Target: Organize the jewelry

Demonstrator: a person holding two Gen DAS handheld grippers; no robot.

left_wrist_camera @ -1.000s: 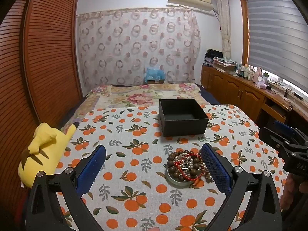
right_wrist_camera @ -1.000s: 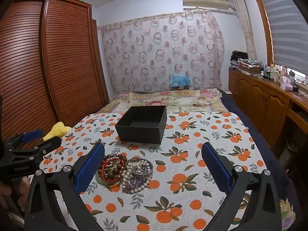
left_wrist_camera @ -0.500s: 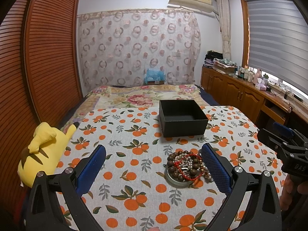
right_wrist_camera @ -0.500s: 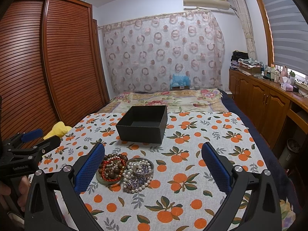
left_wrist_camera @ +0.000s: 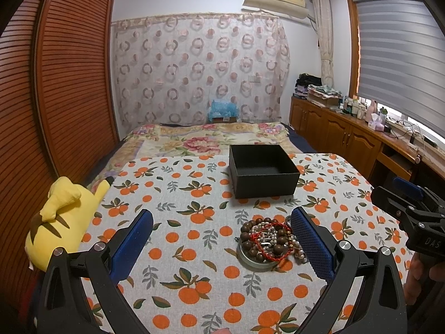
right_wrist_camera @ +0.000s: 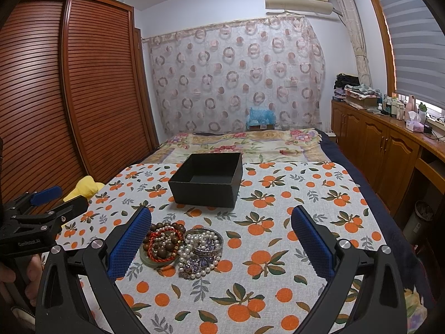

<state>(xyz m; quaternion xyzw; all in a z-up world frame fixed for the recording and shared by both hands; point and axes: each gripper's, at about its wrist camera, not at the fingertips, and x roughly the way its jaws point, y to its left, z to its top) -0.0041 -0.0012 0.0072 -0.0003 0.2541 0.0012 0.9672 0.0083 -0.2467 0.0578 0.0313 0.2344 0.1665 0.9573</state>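
Observation:
A pile of jewelry lies on the orange-print tablecloth (left_wrist_camera: 189, 211): brown wooden beads and a red cord bracelet (left_wrist_camera: 264, 239) on a round lid, and pearls in a small round tin (right_wrist_camera: 204, 243) beside it. The bead pile also shows in the right wrist view (right_wrist_camera: 162, 240). An open, empty black box (left_wrist_camera: 262, 171) (right_wrist_camera: 207, 179) stands behind the pile. My left gripper (left_wrist_camera: 222, 245) is open above the cloth, its right finger beside the beads. My right gripper (right_wrist_camera: 221, 243) is open, its left finger next to the beads.
A yellow plush toy (left_wrist_camera: 59, 217) lies at the table's left edge. A bed (left_wrist_camera: 211, 139) is behind the table. A wooden wardrobe (right_wrist_camera: 69, 97) runs along the left and wooden cabinets (right_wrist_camera: 389, 150) along the right.
Both grippers have stayed open and shifted only slightly. The jewelry and the box have not moved.

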